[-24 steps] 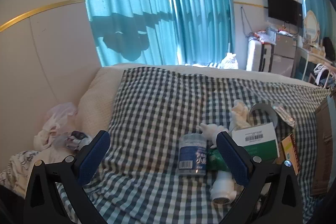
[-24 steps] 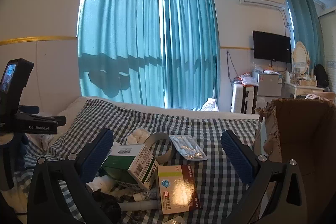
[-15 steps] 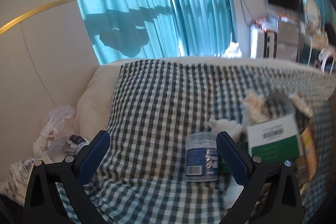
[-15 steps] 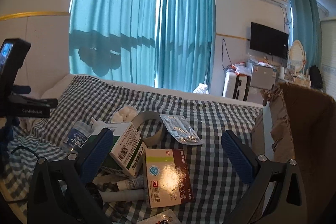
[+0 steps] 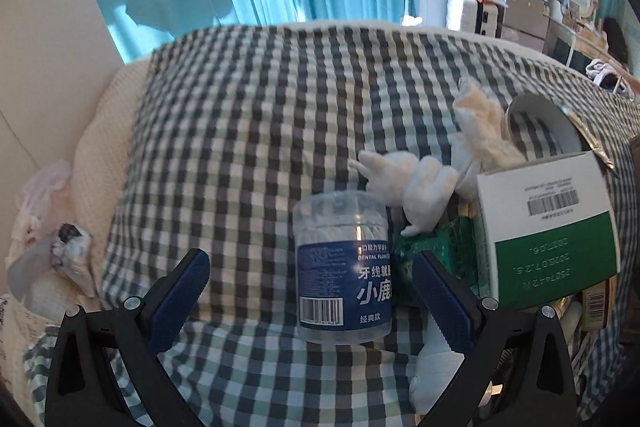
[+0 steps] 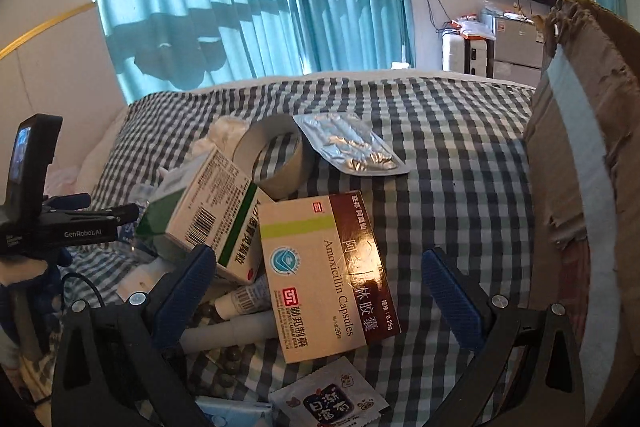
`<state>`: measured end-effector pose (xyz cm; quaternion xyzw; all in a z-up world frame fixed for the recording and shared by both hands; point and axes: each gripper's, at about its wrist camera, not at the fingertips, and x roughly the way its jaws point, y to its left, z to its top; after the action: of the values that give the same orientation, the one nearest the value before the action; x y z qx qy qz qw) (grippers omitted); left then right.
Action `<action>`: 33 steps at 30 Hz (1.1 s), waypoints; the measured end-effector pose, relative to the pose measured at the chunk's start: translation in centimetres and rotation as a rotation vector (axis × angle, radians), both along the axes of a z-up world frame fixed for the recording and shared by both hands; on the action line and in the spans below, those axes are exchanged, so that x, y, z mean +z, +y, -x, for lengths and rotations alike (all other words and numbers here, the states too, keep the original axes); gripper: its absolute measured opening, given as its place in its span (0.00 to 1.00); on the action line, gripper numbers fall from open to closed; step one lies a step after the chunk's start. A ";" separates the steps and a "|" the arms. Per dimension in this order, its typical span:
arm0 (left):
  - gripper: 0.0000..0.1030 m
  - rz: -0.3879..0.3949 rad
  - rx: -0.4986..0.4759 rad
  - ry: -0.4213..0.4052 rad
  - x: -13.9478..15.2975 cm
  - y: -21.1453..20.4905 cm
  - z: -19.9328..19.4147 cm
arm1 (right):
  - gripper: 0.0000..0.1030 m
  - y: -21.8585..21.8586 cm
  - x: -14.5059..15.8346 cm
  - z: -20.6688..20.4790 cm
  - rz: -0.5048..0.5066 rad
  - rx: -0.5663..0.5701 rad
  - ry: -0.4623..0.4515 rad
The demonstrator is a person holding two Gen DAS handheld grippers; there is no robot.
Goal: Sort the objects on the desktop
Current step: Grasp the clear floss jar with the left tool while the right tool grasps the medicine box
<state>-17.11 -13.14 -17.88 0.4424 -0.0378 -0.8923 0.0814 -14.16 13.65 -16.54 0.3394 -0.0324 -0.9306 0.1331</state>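
1. The left gripper (image 5: pixel 310 291) has its jaws spread wide and holds nothing; its blue pads (image 5: pixel 178 297) sit low in the left wrist frame, pointing down at the checked cloth (image 5: pixel 240 131).
2. A clear dental floss jar (image 5: pixel 342 267) with a dark blue label lies in the lower centre of that frame, between the pads and closer to the right-hand one, touched by neither.
3. Just above and right of the jar lie white cotton wads (image 5: pixel 416 183); a green-and-white medicine box (image 5: pixel 548 231) fills the right side, with a roll of tape (image 5: pixel 536 123) behind it.
4. The right gripper (image 6: pixel 320 287) is also fully open and empty, its pads (image 6: pixel 450 297) low in the right wrist frame.
5. An Amoxicillin Capsules box (image 6: pixel 324 275) lies flat in the lower centre of that frame, between the pads without contact.
6. The green-and-white box (image 6: pixel 212 215) leans to its left, over a white tube (image 6: pixel 244 301).
7. The tape roll (image 6: pixel 274 155) sits upper centre, with a silver blister pack (image 6: pixel 352 147) resting against its right side.
8. A small printed sachet (image 6: pixel 332 403) lies at the bottom edge.
9. A cardboard box (image 6: pixel 588 167) stands along the right edge.
10. The left gripper's body (image 6: pixel 48 227) shows at the left edge.
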 end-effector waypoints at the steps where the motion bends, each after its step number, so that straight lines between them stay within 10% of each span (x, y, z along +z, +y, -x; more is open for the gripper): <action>1: 1.00 -0.012 0.004 -0.014 -0.6 0.0 0.3 | 1.00 -0.2 -0.4 0.3 -0.006 0.004 -0.009; 10: 1.00 -0.073 0.049 -0.109 -3.9 -0.9 1.7 | 1.00 -1.6 -3.5 2.3 -0.093 0.017 -0.096; 13: 0.61 -0.090 0.004 -0.105 -4.3 -0.5 1.3 | 1.00 -1.7 -4.9 2.9 -0.091 0.013 -0.145; 17: 0.61 -0.018 -0.019 -0.106 -4.8 0.8 0.9 | 0.81 -1.1 -4.2 2.9 -0.034 0.018 -0.148; 33: 0.61 -0.050 -0.071 0.196 2.1 1.2 -5.2 | 0.78 0.2 -0.3 -0.2 0.051 0.028 -0.076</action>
<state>-11.89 -11.98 -15.74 0.3531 -0.0230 -0.9344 0.0422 -13.92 13.81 -16.82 0.3715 -0.0563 -0.9139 0.1533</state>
